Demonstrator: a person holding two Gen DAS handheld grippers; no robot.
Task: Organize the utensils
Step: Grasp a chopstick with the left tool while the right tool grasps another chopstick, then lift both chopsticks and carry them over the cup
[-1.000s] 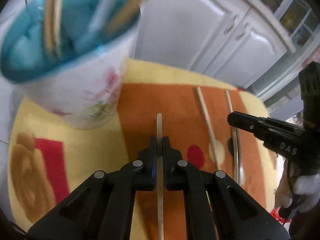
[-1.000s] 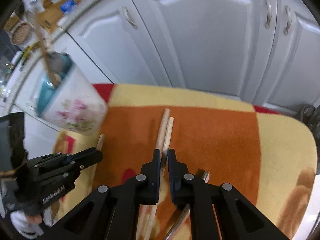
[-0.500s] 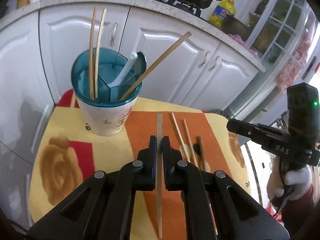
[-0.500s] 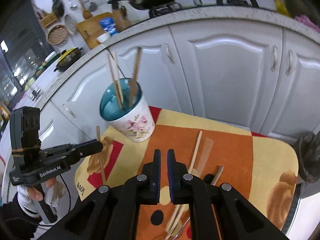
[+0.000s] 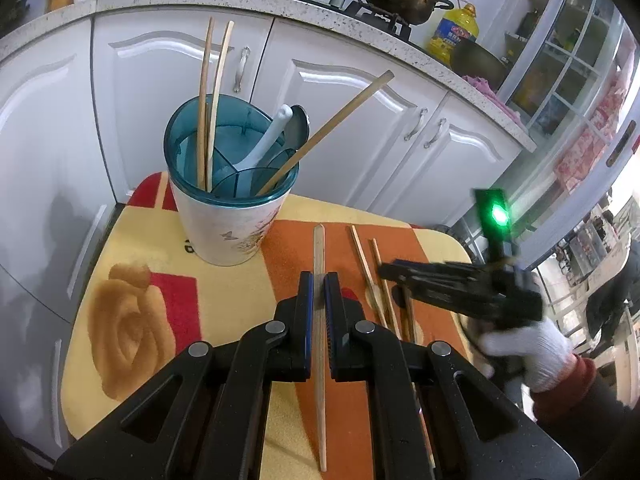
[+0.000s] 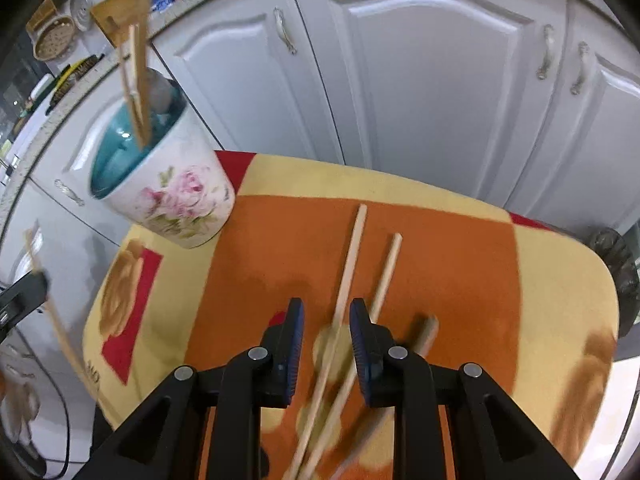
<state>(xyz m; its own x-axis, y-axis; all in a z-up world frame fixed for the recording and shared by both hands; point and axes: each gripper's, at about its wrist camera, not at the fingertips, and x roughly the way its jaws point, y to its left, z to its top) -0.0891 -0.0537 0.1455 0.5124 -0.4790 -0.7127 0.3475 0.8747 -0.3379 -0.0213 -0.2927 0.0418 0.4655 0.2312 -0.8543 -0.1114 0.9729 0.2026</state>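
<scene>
Right tongs [image 6: 326,332] have dropped, just opening around a chopstick [image 6: 350,264]; left tongs [image 5: 319,292] clamp a chopstick [image 5: 319,340].

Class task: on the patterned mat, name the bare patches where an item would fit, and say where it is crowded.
Free: the yellow stretch of mat left of the holder, and the far right corner. Crowded: the orange middle, where loose chopsticks lie.

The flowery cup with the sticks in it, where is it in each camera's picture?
Left wrist view: the utensil cup stands upper left of centre, beyond the left gripper.
Right wrist view: the same cup sits upper left, looking tilted.
Shared landmark: the orange and yellow mat under it.
</scene>
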